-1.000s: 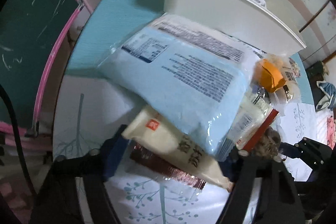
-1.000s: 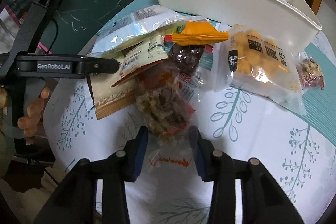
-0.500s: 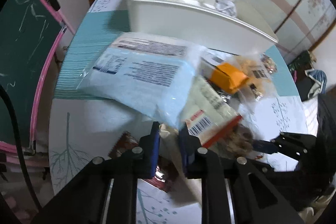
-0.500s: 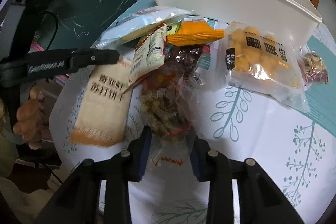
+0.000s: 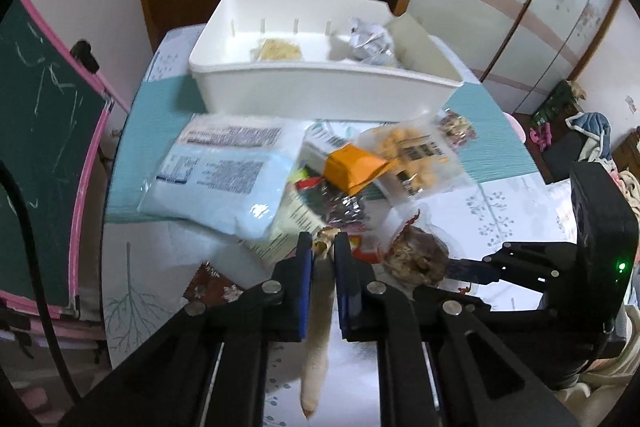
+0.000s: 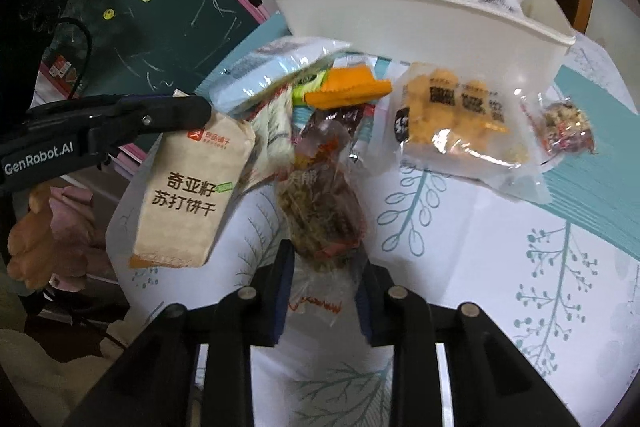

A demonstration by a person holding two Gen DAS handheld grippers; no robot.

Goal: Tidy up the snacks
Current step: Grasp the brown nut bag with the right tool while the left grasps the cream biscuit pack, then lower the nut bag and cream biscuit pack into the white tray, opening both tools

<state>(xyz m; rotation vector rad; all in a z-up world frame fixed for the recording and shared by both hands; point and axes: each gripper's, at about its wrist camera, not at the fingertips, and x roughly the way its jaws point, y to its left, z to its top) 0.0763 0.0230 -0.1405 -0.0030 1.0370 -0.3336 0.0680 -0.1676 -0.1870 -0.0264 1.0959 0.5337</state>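
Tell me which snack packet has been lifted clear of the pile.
The beige cracker packet, hanging by its top edge from the left gripper, off the table. The other packets, including the light blue packet and orange packet, lie on the table.

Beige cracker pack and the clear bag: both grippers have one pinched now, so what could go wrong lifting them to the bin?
1. The left gripper pinches only the beige cracker pack at its top edge; it dangles and may slip.
2. The right gripper holds the clear snack bag near its seal; it touches the pile and may drag neighbours along.
3. The white bin has a raised wall to clear.
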